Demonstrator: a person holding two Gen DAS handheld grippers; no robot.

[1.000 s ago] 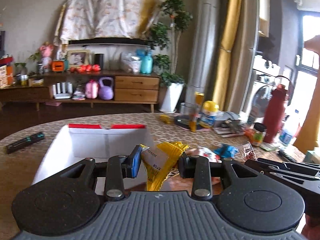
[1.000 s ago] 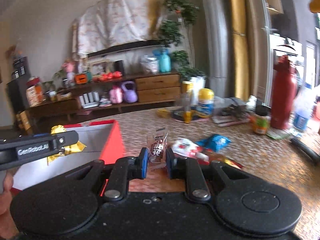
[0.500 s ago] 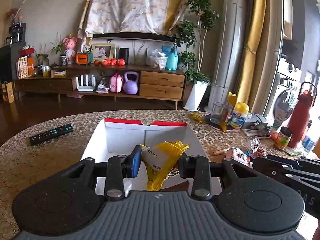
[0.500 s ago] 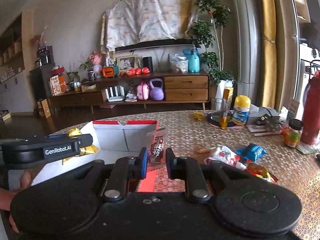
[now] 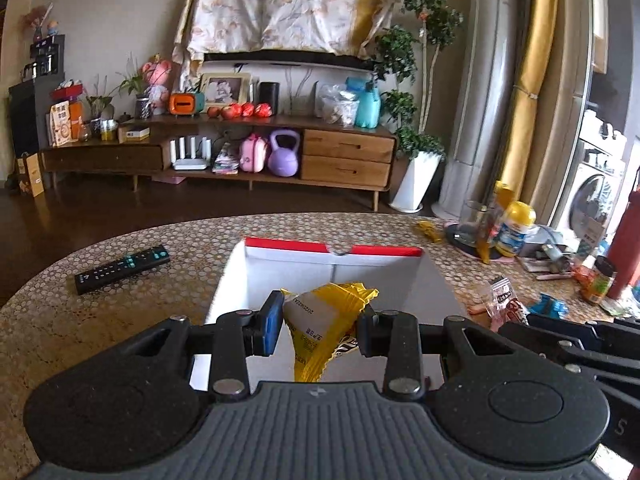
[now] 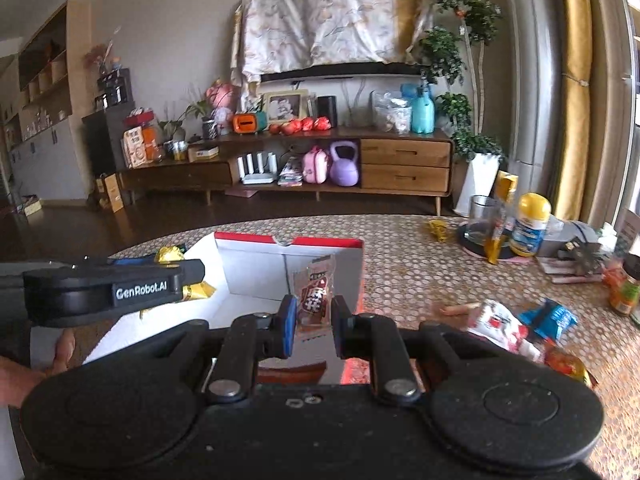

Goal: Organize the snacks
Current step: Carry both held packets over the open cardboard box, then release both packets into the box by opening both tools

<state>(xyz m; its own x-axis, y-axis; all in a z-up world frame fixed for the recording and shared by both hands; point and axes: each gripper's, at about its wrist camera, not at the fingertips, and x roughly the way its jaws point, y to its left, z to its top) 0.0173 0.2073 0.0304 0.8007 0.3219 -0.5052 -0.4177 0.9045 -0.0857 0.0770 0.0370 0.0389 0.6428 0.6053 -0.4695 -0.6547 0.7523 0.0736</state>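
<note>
Left claw (image 5: 318, 330) clamped on yellow packet (image 5: 320, 332); right claw (image 6: 314, 326) clamped on brown sachet (image 6: 314, 298); "GenRobot.AI" readable on left claw body, white box (image 5: 336, 276) ahead.

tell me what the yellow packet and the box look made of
Yellow packet: glossy plastic or foil film, going by its crinkles and crimped edge. Box: probably matte white cardboard with a red rim, given its flat walls and folded seams.
</note>
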